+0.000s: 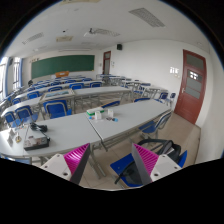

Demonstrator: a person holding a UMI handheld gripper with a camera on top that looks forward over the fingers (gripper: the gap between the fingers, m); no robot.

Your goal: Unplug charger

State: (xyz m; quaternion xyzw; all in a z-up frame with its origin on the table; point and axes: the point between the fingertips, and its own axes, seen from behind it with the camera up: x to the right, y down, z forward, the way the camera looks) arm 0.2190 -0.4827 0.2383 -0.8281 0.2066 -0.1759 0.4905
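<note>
Plainly, no charger shows yet; the dark clutter (38, 141) on the bench (120, 122) ahead and left of the jaws may hide it, I cannot tell. Best swing that way and close in before grasping. The gripper (111, 160) is held high and level, jaws spread, nothing between them.

White fingers (78, 162), striped magenta pads (147, 158)
</note>
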